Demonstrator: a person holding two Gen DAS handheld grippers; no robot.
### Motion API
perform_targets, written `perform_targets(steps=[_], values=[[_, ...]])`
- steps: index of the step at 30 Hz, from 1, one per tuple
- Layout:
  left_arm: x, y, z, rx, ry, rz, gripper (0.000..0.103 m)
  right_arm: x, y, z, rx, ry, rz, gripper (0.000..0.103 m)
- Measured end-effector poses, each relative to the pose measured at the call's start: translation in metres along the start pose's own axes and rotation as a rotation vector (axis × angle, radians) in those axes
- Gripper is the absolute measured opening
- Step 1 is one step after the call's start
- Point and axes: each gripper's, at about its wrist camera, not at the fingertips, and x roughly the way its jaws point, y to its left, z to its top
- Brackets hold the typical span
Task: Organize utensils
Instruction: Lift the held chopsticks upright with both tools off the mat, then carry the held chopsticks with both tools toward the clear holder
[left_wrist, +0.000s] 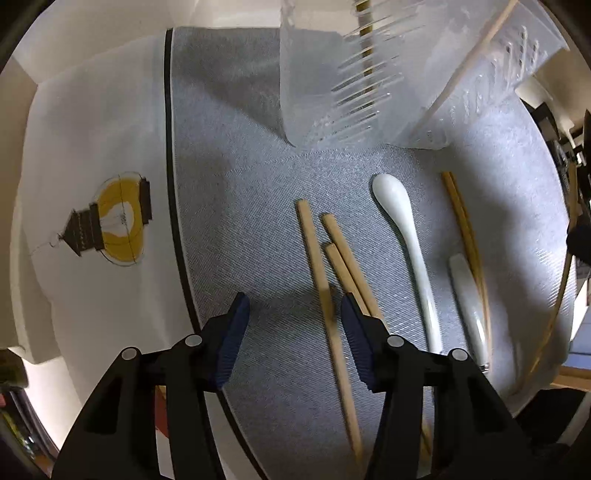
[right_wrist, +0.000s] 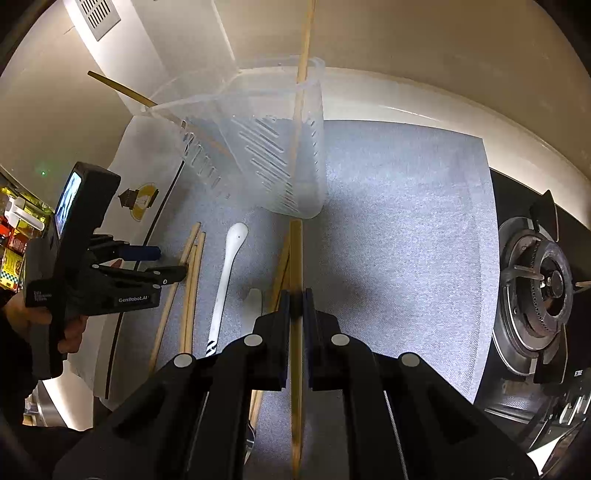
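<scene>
My right gripper (right_wrist: 295, 306) clamps a slim wooden chopstick (right_wrist: 295, 258) pointing lengthwise toward the clear slotted plastic holder (right_wrist: 280, 147) straight ahead; my left gripper (left_wrist: 291, 314) gapes empty.

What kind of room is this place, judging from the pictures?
Most likely a home kitchen counter. A black gas stove burner sits beside the grey woven mat, which holds wooden chopsticks, a white ceramic spoon and a clear plastic slotted utensil holder.
</scene>
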Motion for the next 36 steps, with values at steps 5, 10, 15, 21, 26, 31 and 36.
perform_targets(steps=[5,10,15,21,26,31,36], values=[[0.006,-0.011,0.014,0.013,0.017,0.044,0.054,0.004,-0.002,-0.002,0.008,0.012,-0.001,0.007],[0.009,-0.014,0.032,0.003,0.026,0.045,0.038,0.003,-0.004,-0.005,0.016,0.017,-0.006,0.007],[0.007,-0.014,0.034,-0.013,0.000,-0.001,0.007,0.000,-0.007,-0.006,0.026,0.008,-0.010,0.007],[-0.026,0.007,0.010,-0.086,-0.098,-0.082,0.006,-0.017,-0.012,-0.004,0.039,-0.035,-0.007,0.007],[-0.084,0.017,-0.010,-0.095,-0.219,-0.127,0.006,-0.040,-0.006,0.005,0.028,-0.098,0.002,0.007],[-0.153,0.010,-0.035,-0.070,-0.382,-0.182,0.006,-0.067,0.005,0.012,-0.005,-0.173,0.020,0.007],[-0.179,-0.005,-0.037,-0.053,-0.442,-0.192,0.006,-0.081,0.015,0.017,-0.032,-0.213,0.029,0.007]])
